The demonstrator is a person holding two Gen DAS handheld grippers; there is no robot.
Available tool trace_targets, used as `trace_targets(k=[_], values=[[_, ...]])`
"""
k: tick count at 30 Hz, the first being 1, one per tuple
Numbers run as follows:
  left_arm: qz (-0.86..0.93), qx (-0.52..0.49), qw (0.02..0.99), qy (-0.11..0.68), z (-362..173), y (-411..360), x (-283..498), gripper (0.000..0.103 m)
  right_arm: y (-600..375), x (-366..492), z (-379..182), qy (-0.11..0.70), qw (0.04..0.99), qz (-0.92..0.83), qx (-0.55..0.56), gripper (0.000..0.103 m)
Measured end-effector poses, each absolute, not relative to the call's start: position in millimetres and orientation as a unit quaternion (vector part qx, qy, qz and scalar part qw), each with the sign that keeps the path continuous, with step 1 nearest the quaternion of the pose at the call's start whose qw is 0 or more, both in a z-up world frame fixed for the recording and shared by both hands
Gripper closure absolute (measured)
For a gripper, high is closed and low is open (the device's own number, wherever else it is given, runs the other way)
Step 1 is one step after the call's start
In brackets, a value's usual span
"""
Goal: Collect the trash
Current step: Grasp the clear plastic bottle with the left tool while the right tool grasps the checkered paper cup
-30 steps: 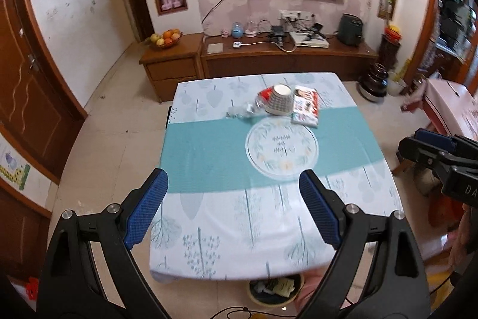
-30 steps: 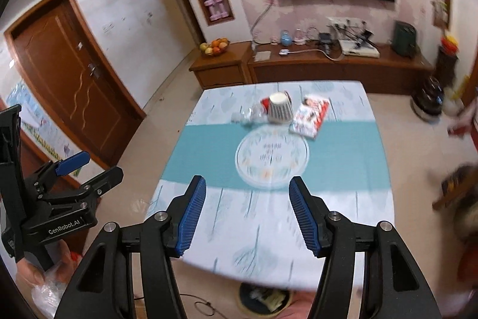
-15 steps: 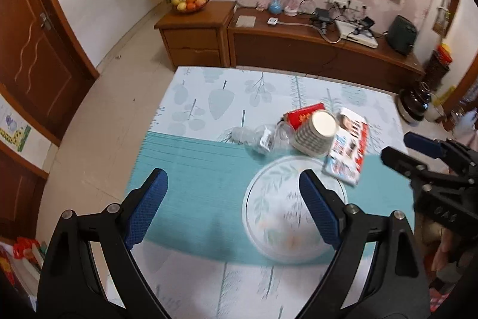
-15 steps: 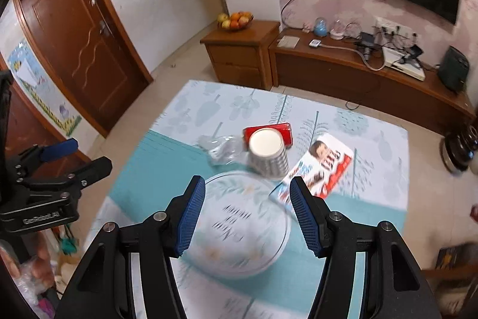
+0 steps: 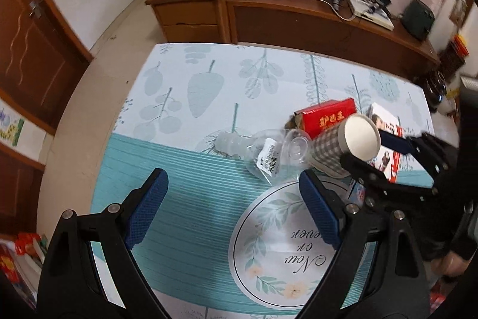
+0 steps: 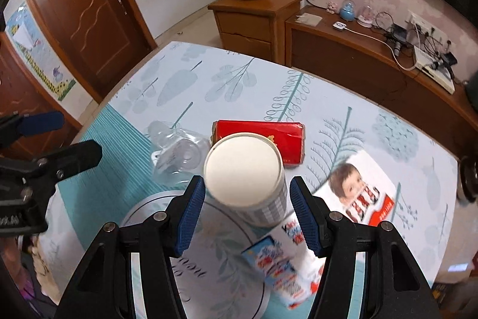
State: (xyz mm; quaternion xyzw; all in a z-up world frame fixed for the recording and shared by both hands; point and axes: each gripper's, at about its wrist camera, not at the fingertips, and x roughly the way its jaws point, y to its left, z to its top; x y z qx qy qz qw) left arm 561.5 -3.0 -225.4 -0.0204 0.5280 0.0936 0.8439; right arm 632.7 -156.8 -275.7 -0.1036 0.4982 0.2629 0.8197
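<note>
Trash sits clustered on the tabletop (image 5: 185, 169): our right gripper (image 6: 247, 211) has its fingers spread wide either side of the upside-down paper cup (image 6: 243, 169), not touching it. Our left gripper (image 5: 233, 217) is wide and empty, the plastic bottle (image 5: 263, 153) just beyond its fingers, red box (image 6: 260, 136) behind.
</note>
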Motion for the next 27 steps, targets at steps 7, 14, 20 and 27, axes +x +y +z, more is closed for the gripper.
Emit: trace_targets(k=[7,14,20,27], values=[[0.057,0.035,0.843,0.534,-247,-22,558,0.015,-152,635,-288,0.483,0.821,0.288,-0.093,0.045],[0.054,0.065,0.841,0.535,-269,-25,569,0.015,-170,639,-287,0.508,0.802,0.312,-0.025,0.046],[0.046,0.062,0.836,0.544,-280,-29,578,0.015,-197,644,-286,0.529,0.795,0.294,0.045,0.047],[0.052,0.085,0.840,0.534,-283,-46,587,0.015,-212,639,-275,0.527,0.797,0.283,0.088,0.047]])
